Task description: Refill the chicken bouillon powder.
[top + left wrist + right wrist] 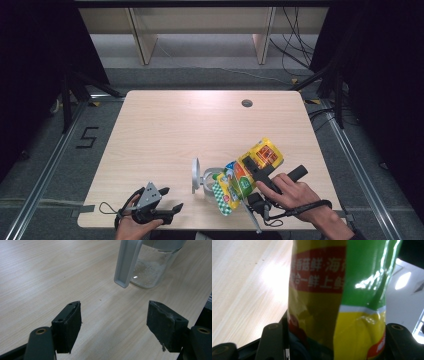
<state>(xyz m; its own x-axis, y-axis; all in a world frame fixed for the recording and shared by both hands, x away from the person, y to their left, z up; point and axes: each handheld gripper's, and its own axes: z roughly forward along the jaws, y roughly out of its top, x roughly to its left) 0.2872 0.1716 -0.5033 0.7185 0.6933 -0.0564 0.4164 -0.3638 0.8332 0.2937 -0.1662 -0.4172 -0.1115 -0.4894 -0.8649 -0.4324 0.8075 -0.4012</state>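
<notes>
A: At the near edge of the wooden table (165, 125), our right gripper (256, 176) clamps a yellow-and-green snack bag (247, 172), its jaws pressed against both sides of the packet. The bag is tipped, its lower end hanging over the clear jar (212, 182).

B: From the right gripper view the bag (337, 302) sits squarely between the black jaws, red banner and white lettering facing us, the foil creased.

A: Our left gripper (165, 200) rests at the table's near-left corner, jaws wide apart with nothing between them, well apart from the bag.

B: Along its jaws we see the jar (152, 267) just ahead, pale grains on its floor, and its grey lid (126, 263) flipped up beside the mouth.
</notes>
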